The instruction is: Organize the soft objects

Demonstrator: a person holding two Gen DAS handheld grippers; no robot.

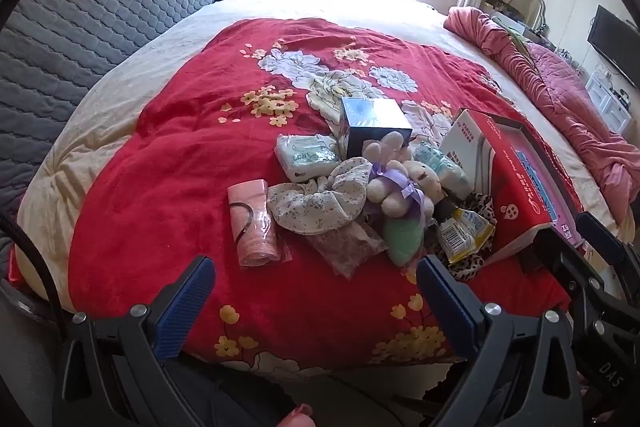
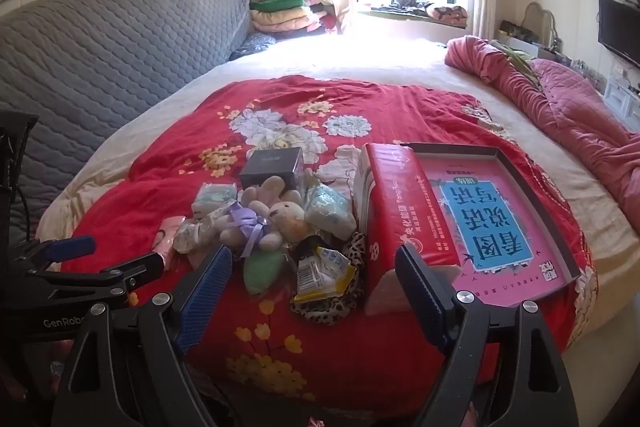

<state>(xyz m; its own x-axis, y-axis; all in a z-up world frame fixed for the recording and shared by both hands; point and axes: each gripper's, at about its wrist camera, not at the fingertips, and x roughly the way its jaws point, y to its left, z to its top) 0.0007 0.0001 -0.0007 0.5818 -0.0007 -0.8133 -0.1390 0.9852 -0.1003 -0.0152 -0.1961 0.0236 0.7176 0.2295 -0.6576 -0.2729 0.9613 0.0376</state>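
Observation:
A pile of small soft things lies on the red floral blanket (image 1: pixel 168 155): a plush rabbit with a purple bow (image 1: pixel 404 179) (image 2: pixel 272 219), a floral scrunchie (image 1: pixel 316 199), a pink packet (image 1: pixel 252 223), a green pouch (image 1: pixel 404 239) (image 2: pixel 262 269), tissue packs (image 1: pixel 308 155) (image 2: pixel 330 211), a yellow snack packet (image 1: pixel 464 233) (image 2: pixel 324 273) on a leopard scrunchie (image 2: pixel 332 303). My left gripper (image 1: pixel 316 283) is open and empty, just short of the pile. My right gripper (image 2: pixel 314 275) is open and empty, near the snack packet.
An open red box with a pink book inside (image 2: pixel 480 219) (image 1: pixel 524 179) lies right of the pile. A dark cube box (image 1: pixel 374 123) (image 2: pixel 274 167) stands behind it. A grey quilted headboard (image 2: pixel 100 59) is left, a pink quilt (image 2: pixel 560 115) right.

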